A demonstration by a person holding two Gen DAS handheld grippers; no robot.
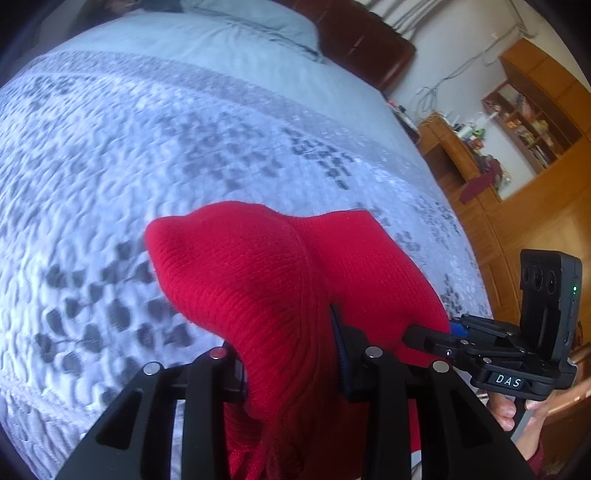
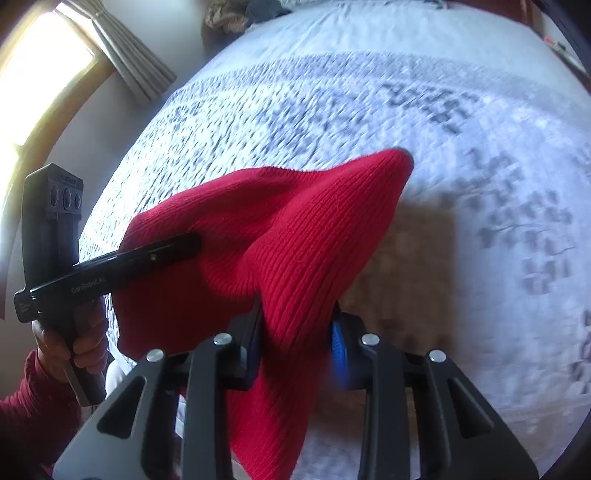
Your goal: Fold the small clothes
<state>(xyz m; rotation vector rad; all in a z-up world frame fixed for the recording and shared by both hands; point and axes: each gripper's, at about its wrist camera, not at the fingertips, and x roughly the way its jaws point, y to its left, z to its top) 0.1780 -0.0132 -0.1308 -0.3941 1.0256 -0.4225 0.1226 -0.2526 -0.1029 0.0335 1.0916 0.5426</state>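
A red knitted garment [image 1: 266, 280] hangs in the air above the bed, stretched between both grippers. My left gripper [image 1: 291, 354] is shut on one edge of it, the cloth bunched between the jaws. My right gripper [image 2: 295, 332] is shut on the other edge; the red knit [image 2: 295, 229] drapes down over it. In the left wrist view the right gripper [image 1: 424, 338] bites the cloth from the right. In the right wrist view the left gripper [image 2: 184, 243] bites it from the left. The garment's lower part is hidden behind the jaws.
A bed with a white and grey patterned quilt [image 1: 147, 155] lies under the garment, with a pale blue pillow [image 1: 258, 22] at its head. Wooden cabinets and shelves [image 1: 517, 129] stand to the right. A window with curtains [image 2: 55, 66] is to the left.
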